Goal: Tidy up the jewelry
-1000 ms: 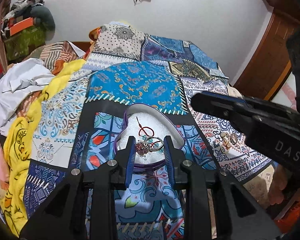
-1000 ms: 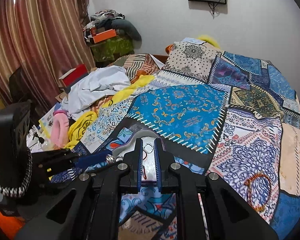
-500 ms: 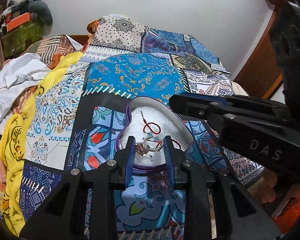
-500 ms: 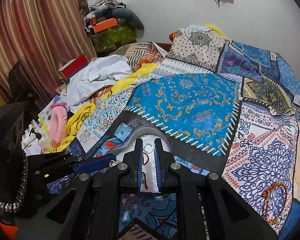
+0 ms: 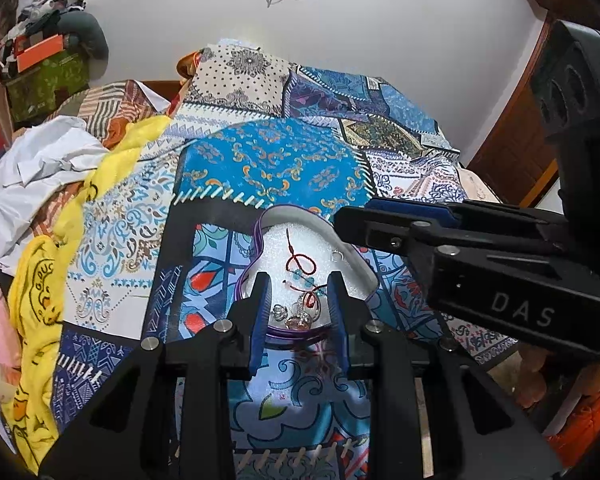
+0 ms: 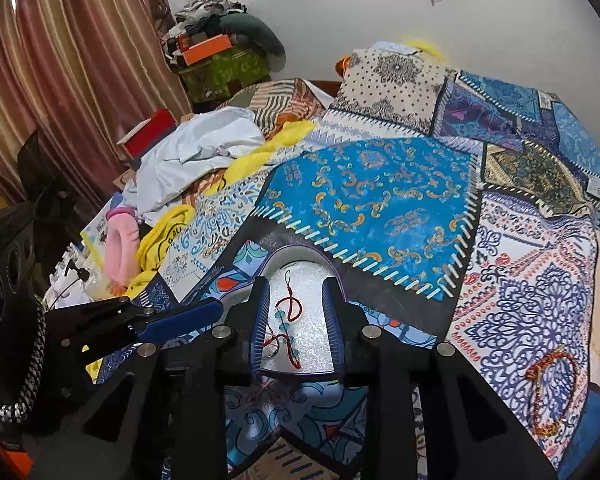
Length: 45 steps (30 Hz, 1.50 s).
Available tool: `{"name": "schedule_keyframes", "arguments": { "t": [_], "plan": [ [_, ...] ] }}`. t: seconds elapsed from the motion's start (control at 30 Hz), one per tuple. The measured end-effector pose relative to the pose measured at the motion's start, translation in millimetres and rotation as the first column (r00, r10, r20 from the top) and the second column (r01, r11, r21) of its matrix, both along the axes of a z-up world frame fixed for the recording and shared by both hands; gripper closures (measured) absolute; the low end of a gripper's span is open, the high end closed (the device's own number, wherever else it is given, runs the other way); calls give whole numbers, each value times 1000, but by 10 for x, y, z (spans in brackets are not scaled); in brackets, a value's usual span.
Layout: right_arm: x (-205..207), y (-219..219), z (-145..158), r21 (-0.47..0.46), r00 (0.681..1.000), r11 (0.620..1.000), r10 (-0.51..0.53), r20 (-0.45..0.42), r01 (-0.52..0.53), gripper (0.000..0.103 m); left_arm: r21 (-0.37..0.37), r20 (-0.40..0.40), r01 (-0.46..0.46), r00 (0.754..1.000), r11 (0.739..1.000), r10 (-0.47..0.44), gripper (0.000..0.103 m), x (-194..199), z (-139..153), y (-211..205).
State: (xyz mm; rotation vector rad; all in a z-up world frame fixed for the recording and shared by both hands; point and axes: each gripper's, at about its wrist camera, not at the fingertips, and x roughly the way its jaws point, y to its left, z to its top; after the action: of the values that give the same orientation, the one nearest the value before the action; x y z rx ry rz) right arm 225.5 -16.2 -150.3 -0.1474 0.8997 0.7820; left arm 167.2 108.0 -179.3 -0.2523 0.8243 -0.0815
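Observation:
A heart-shaped box (image 5: pixel 269 213) with a purple rim and white lining lies on the patchwork bedspread. Inside it lie a red cord bracelet with teal beads (image 5: pixel 300 268) and silver rings (image 5: pixel 296 317), one with a pink stone. My left gripper (image 5: pixel 298 292) hovers over the box's near end, open, with the rings below the gap and untouched by the pads. My right gripper (image 6: pixel 294 312) is over the same box (image 6: pixel 296 250), its jaws opening; the red cord bracelet (image 6: pixel 286 312) rests on the lining between them, free of the pads. Each gripper also shows in the other's view, the right gripper (image 5: pixel 346 220) and the left gripper (image 6: pixel 216 310).
An orange beaded bracelet (image 6: pixel 548 392) lies on the bedspread to the right. Heaped white cloth (image 6: pixel 196 152), a yellow cloth (image 5: pixel 40 280) and a pink item (image 6: pixel 120 240) crowd the bed's left side. A curtain (image 6: pixel 60 80) and stacked bags (image 6: pixel 220 60) stand behind.
The right gripper's jaws have parted and the red cord with teal beads now lies loose in the box. The right gripper has pushed further over the box in the left wrist view.

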Motion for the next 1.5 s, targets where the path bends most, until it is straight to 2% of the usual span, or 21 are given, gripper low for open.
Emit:
{"name": "schedule_keyframes", "arguments": {
  "t": [0.47,0.87,1.23,1.5],
  "plan": [
    [-173,-406,348,35,993,997,-65,94,62,78,53,56,-16,998,998,14,75,-156,372,-138],
    [-271,-992,476,65,979,987,-156,129,149,78,97,83,28,996,995,-37,75,-182,600,-562],
    [-259,-1641,421,78,956,964,-264,128,255,78,118,66,72,995,990,-80,74,-12,616,-986],
    [-173,-1983,243,48,944,949,-315,93,312,77,111,11,120,992,986,-122,73,200,398,-1264]
  ]
}}
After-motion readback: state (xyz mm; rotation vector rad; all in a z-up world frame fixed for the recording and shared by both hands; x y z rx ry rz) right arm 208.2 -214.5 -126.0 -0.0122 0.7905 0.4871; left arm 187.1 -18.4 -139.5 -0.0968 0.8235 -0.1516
